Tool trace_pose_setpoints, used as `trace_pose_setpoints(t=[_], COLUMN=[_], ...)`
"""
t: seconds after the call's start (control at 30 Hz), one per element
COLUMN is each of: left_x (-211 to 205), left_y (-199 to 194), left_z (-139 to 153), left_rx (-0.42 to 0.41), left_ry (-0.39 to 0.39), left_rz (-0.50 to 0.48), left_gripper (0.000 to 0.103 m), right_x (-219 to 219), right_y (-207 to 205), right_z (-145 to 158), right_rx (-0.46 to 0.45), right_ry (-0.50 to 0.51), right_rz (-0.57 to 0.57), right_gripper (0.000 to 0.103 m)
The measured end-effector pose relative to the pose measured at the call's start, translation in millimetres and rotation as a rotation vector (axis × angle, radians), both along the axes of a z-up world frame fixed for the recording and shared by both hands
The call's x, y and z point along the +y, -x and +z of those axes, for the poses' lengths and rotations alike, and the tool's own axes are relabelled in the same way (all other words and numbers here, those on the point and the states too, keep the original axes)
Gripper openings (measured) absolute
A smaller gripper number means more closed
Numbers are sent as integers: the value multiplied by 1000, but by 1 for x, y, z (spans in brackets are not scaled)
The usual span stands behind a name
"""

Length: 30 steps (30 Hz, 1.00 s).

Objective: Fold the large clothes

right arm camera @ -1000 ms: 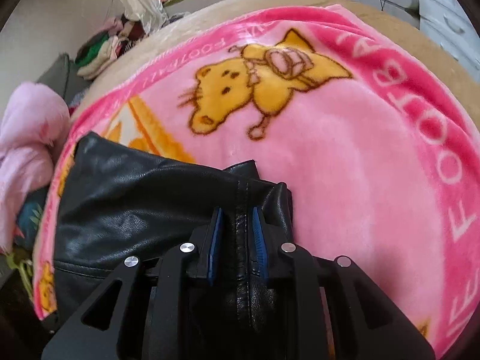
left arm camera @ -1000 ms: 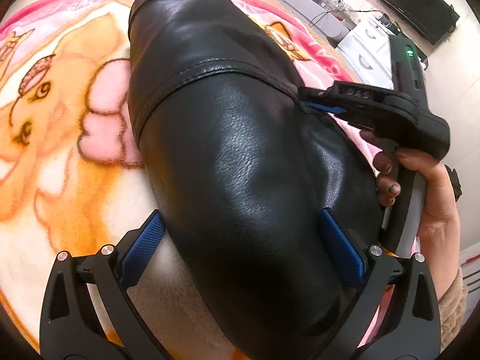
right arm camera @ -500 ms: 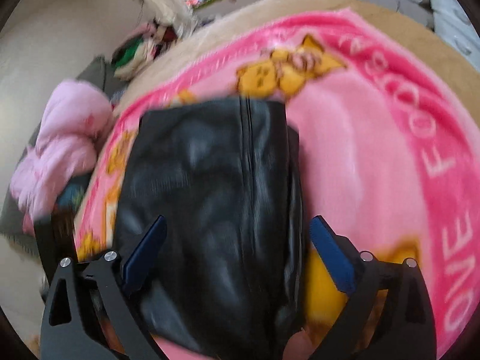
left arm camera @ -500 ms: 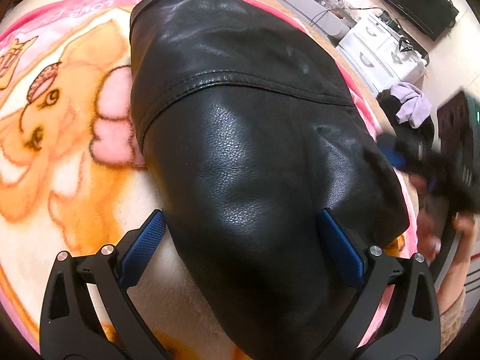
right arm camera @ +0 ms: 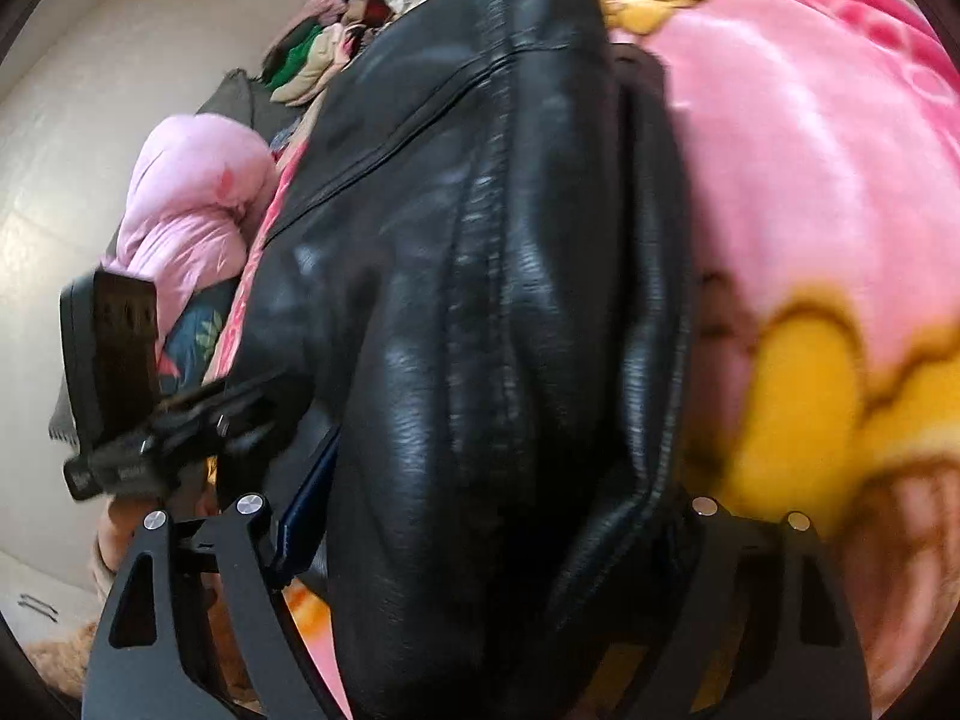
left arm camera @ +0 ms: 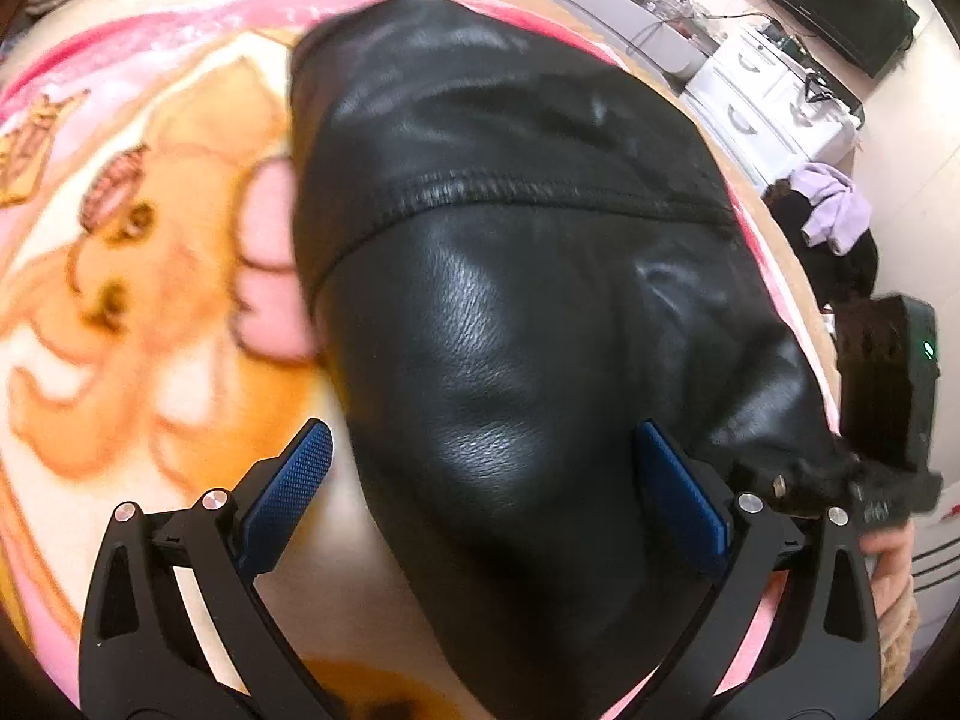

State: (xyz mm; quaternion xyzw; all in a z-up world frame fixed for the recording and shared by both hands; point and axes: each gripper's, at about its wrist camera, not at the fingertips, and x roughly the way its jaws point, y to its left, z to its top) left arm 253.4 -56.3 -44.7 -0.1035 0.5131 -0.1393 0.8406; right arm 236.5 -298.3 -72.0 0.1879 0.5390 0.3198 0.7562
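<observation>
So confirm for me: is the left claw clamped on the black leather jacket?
No: the left claw stands wide open, its blue pads apart over the black leather jacket without pinching it.

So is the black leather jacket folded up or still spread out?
Folded: the black leather jacket lies as a compact bundle on the pink blanket, no sleeves spread out.

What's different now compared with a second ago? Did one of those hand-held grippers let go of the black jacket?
Yes. The right hand-held gripper, which was pinching the black leather jacket along its zipper edge, let go and swung round to the jacket's near end; its jaws now straddle the bundle and are closing again. The left hand-held gripper stayed open around the jacket, which still lies folded on the pink blanket.
</observation>
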Motion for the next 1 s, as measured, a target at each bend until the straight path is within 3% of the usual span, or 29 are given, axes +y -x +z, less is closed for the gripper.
trace_pose_setpoints(t=[0.23,0.4,0.57,0.73,1.0], left_x=[37,45,40,45,50], left_y=[-1,3,5,9,21], left_z=[8,7,7,8,13], left_rx=[-11,-1,0,1,-2], left_ry=[-49,-38,-34,-33,-37], left_rz=[50,60,59,61,64], left_gripper=[95,95,95,95,95], right_x=[47,51,51,45,57], right_y=[22,23,22,33,61], right_z=[6,6,11,21,40], right_rx=[-14,2,-3,-49,-223], right_ry=[-51,-44,17,67,265], right_rz=[-39,-107,-120,-176,-263], right_gripper=[77,78,88,90,95])
